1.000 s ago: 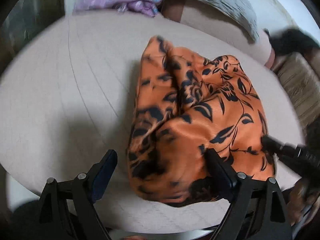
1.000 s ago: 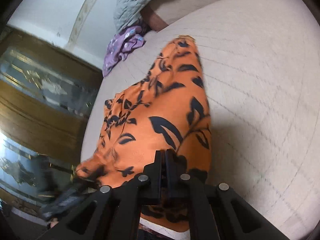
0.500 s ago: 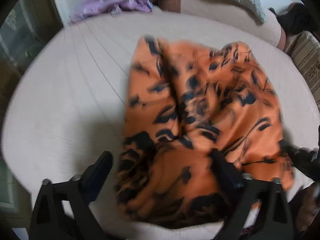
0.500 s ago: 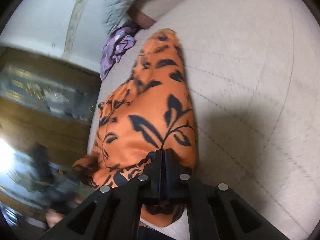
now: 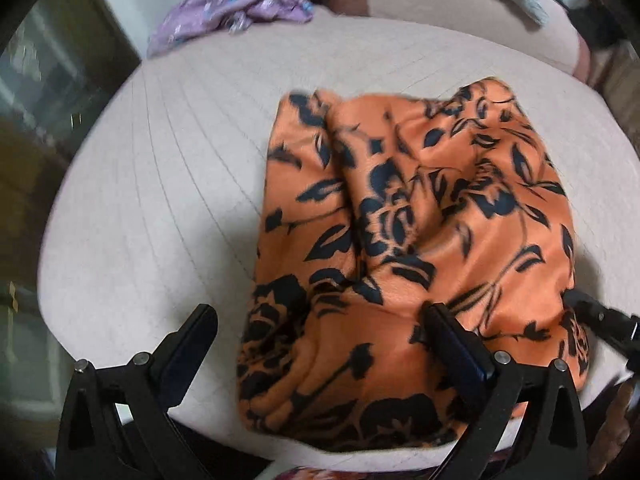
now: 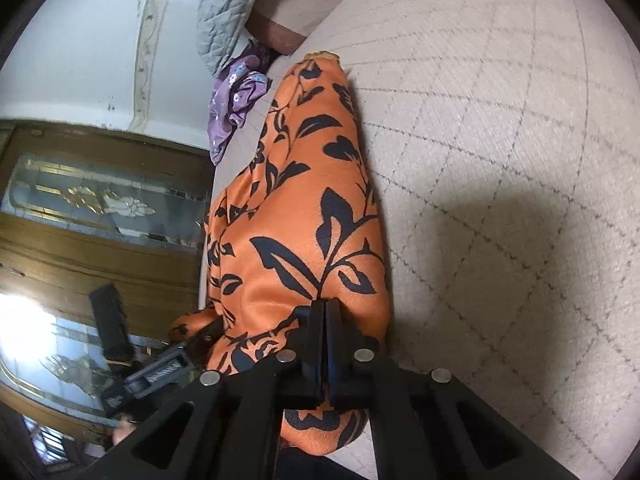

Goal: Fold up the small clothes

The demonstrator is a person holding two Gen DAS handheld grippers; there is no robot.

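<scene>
Orange garment (image 5: 420, 240) with black leaf print is lying bunched on the beige quilted cushion (image 5: 168, 208). Right gripper (image 6: 325, 312) is pinching the garment's near edge, jaws pressed together on the fabric. Left gripper (image 5: 320, 320) is hovering over the garment's near end, jaws spread wide and clasping nothing; one finger is lying over the cloth, the other over bare cushion. Purple floral cloth (image 5: 232, 4) is sitting crumpled at the cushion's far edge, well apart.
</scene>
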